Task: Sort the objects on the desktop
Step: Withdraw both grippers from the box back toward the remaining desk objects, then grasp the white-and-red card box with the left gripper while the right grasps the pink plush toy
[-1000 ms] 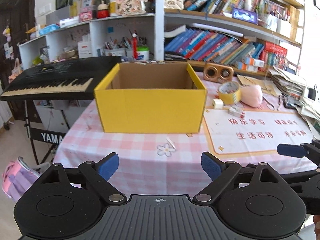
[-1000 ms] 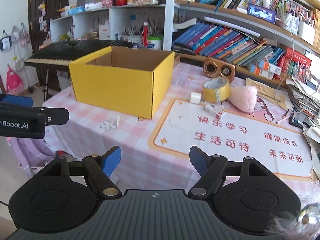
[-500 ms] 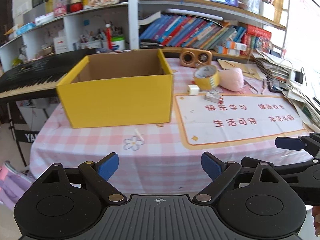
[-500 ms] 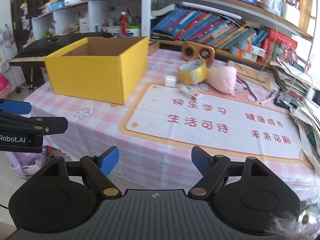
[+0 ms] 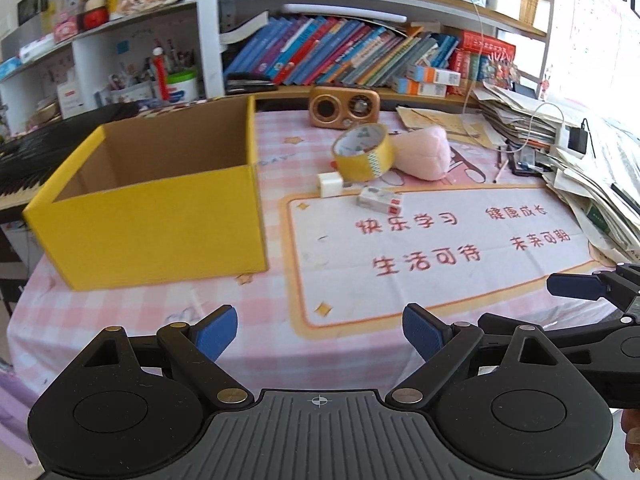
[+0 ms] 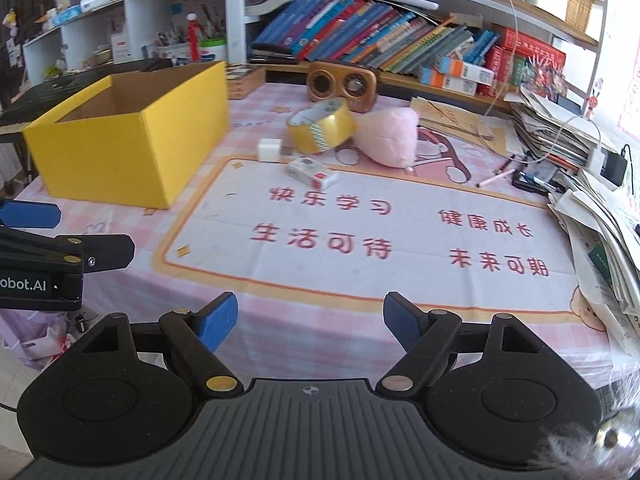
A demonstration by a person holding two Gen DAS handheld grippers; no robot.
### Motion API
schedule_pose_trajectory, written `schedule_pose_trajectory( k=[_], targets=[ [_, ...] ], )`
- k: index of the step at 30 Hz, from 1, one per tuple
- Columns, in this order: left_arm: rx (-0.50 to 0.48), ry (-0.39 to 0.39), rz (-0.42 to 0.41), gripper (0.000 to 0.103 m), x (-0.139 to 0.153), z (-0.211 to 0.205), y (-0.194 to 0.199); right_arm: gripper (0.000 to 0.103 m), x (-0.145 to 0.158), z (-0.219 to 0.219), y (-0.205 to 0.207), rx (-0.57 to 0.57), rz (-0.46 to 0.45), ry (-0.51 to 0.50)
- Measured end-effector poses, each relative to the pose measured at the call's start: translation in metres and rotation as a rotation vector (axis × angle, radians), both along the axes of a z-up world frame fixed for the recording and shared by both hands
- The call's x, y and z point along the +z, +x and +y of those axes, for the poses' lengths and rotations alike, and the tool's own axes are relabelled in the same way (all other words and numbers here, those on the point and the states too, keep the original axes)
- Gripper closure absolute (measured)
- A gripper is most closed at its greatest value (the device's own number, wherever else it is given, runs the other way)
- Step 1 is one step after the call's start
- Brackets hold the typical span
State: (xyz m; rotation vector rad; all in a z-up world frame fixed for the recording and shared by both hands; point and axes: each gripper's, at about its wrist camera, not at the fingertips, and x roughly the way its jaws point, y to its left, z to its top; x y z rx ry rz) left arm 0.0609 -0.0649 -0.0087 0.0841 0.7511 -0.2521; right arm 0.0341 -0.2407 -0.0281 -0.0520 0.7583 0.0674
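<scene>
both claws spread, empty | left gripper [image 5: 320, 330], right gripper [image 6: 310, 320] at near table edge | tape [image 6: 321, 125], eraser [image 6: 311, 171] beside box [image 6: 132, 148] | approach low, square onto eraser

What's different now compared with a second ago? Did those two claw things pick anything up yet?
Nothing picked up yet. Both grippers, left and right, have swung rightward and closer over the table, away from the yellow box and toward the tape roll, pink plush, white cube and small box. Both jaws stayed open and empty; the objects haven't moved.
</scene>
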Motion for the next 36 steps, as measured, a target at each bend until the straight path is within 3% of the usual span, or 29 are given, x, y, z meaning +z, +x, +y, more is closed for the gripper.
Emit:
schedule_pose_trajectory(
  k=[16,36],
  targets=[
    [-0.029,0.009,0.026,0.011,-0.007,-0.060,0.055,0.024,-0.006,-0.067,0.055,-0.046,0.026,0.021],
    [0.058,0.053,0.019,0.011,-0.010,-0.098,0.104,0.024,-0.015,-0.114,0.124,-0.006,0.035,0.075]
  ],
)
